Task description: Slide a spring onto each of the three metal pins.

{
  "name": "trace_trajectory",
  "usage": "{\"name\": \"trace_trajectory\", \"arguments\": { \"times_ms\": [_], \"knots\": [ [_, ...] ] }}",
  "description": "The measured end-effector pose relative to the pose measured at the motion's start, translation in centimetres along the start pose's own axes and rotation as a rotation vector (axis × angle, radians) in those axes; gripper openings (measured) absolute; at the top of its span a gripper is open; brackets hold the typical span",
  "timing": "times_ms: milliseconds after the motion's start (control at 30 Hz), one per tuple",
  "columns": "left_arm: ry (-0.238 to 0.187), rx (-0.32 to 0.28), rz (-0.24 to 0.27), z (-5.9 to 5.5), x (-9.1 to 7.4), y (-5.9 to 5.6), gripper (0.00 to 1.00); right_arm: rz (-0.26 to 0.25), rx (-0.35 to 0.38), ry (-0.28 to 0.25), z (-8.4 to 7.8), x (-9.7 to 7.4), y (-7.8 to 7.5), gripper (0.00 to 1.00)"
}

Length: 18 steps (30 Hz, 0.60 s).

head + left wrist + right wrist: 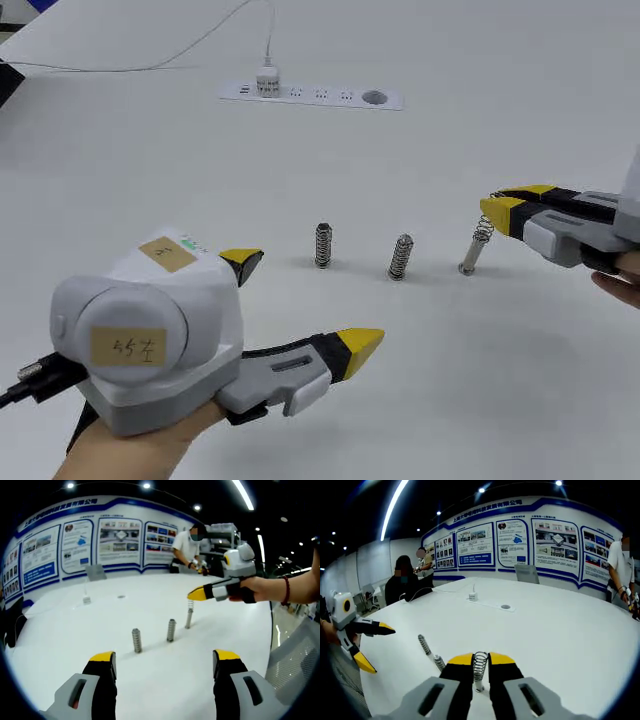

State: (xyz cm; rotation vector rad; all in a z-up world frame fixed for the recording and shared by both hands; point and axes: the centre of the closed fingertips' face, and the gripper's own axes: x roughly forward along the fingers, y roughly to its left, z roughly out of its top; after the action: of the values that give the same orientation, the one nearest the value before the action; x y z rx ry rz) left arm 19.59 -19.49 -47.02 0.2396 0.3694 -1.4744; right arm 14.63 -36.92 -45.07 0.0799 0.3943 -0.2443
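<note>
Farthest from the power strip (pixel 312 95), the left tool (pixel 302 303) is held released and empty. Nearer the strip, the first sprung pin (pixel 323 245) and the second sprung pin (pixel 401 257) are stood on the bench (pixel 150 180). Just beside them, the third spring (pixel 484 230) is clenched by the right tool (pixel 488 212) atop the tilted third pin (pixel 470 258).

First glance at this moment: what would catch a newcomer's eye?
The right hand-held gripper is shut on a spring atop the tilted right pin, at right on the white table. Beside it, the middle pin and left pin stand upright, each wearing a spring. The left hand-held gripper hovers open in front.
</note>
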Motion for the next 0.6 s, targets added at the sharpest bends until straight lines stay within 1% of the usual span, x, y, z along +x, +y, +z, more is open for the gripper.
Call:
{"name": "trace_trajectory", "arguments": {
  "times_ms": [33,200,400,433,600],
  "knots": [
    [0.000,0.000,-0.002,-0.01,0.02,-0.05,0.80,-0.001,0.001,0.000,0.01,-0.01,0.05,0.12],
    [0.002,0.000,-0.004,-0.06,0.01,-0.12,0.80,-0.014,-0.061,0.011,-0.13,-0.09,0.31,0.12],
    [-0.002,0.000,-0.004,0.03,-0.01,-0.12,0.79,-0.018,-0.081,0.024,-0.59,0.03,0.47,0.12],
    [-0.001,0.000,-0.004,0.03,-0.02,-0.12,0.79,-0.018,-0.078,0.017,-0.52,0.05,0.49,0.12],
    [-0.001,0.000,-0.006,0.02,-0.03,-0.14,0.79,-0.030,-0.087,0.020,-0.47,0.04,0.39,0.12]
  ]
}}
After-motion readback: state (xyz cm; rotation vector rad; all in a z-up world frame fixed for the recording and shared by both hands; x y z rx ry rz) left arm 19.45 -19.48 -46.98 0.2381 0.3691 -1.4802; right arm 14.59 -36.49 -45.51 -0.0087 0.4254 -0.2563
